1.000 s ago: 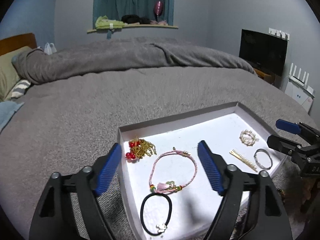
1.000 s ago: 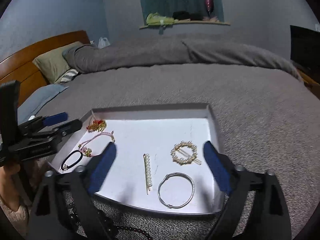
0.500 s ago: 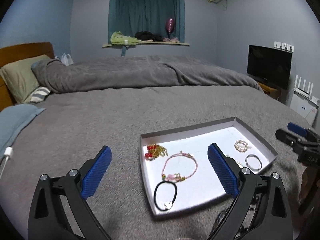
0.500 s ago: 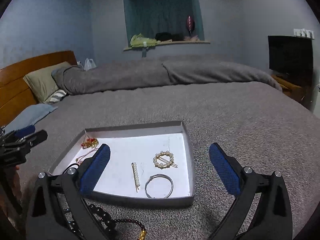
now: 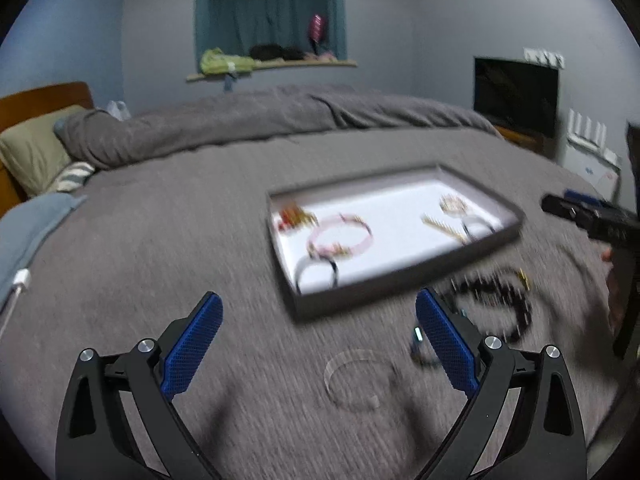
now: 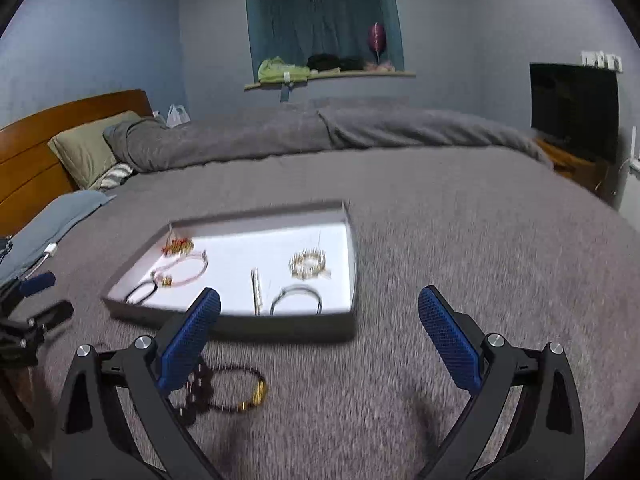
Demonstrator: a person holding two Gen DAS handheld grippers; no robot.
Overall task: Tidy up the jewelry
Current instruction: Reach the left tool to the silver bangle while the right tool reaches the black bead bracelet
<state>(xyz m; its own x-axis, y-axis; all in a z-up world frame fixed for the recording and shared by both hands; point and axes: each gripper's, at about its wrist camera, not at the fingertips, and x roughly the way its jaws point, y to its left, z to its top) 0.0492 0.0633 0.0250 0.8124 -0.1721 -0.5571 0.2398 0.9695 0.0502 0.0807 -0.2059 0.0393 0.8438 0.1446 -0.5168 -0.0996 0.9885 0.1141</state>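
A shallow grey tray (image 5: pixel 400 280) (image 6: pixel 240 326) with a white floor lies on the grey bed. It holds a pink cord bracelet (image 5: pixel 340 238) (image 6: pixel 182 270), a black hair tie (image 5: pixel 317 274), a red and gold piece (image 6: pixel 177 245), a pearl ring clip (image 6: pixel 307 264), a pearl bar clip (image 6: pixel 256 290) and a silver bangle (image 6: pixel 296 299). A dark bead necklace (image 5: pixel 496 304) (image 6: pixel 224 392) and a clear bangle (image 5: pixel 352 380) lie on the bed outside the tray. My left gripper (image 5: pixel 318 344) is open and empty above the clear bangle. My right gripper (image 6: pixel 320 336) is open and empty, near the tray's front edge.
The bed is covered by a grey blanket (image 6: pixel 460 240). Pillows (image 6: pixel 86 152) and a wooden headboard (image 6: pixel 36 152) are at the left. A TV (image 5: pixel 516 96) stands at the right. A white charger plug (image 5: pixel 21 280) lies at the left.
Both grippers have pulled back from over the tray toward me. The necklace and the clear bangle on the bed have come into view. Both grippers stay open.
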